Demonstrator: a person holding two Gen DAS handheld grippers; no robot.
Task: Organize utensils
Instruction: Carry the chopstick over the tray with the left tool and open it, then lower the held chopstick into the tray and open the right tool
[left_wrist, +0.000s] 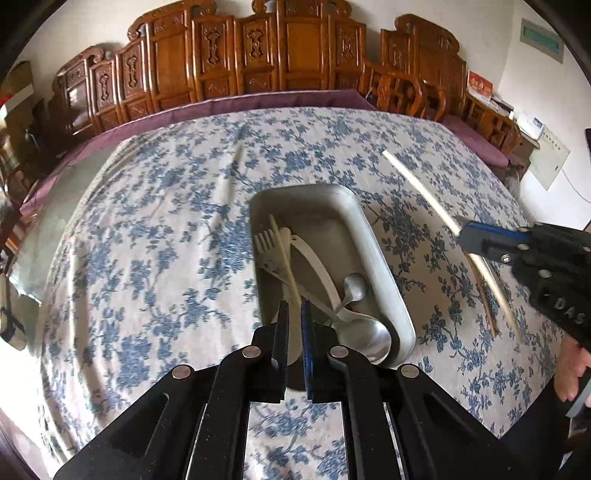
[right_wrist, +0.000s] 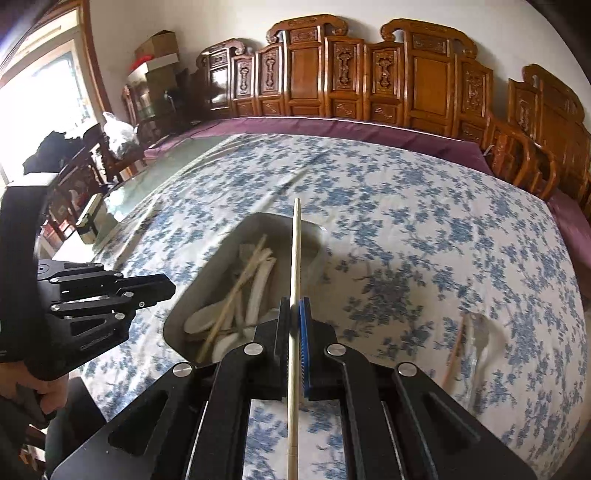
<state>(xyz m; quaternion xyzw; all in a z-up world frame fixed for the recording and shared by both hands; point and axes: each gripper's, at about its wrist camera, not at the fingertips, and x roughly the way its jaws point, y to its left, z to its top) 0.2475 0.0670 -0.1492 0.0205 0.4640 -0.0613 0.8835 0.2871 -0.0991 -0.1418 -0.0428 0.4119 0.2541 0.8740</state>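
A metal tray (left_wrist: 373, 236) on the floral cloth holds a fork (left_wrist: 264, 243), a chopstick (left_wrist: 284, 254) and spoons (left_wrist: 364, 332); it also shows in the right wrist view (right_wrist: 258, 221). My left gripper (left_wrist: 294, 314) hangs over the tray's near end with a narrow gap between its fingers and nothing in them. My right gripper (right_wrist: 294, 314) is shut on a pale chopstick (right_wrist: 295, 258), held above the table just right of the tray. From the left wrist view the right gripper (left_wrist: 465, 236) and its chopstick (left_wrist: 417, 184) are at right.
A brown chopstick (left_wrist: 485, 302) and another pale stick lie on the cloth right of the tray; a chopstick (right_wrist: 454, 350) and a clear spoon (right_wrist: 480, 332) show blurred. Carved wooden chairs (left_wrist: 258, 55) ring the far edge. The left gripper (right_wrist: 110, 291) is at left.
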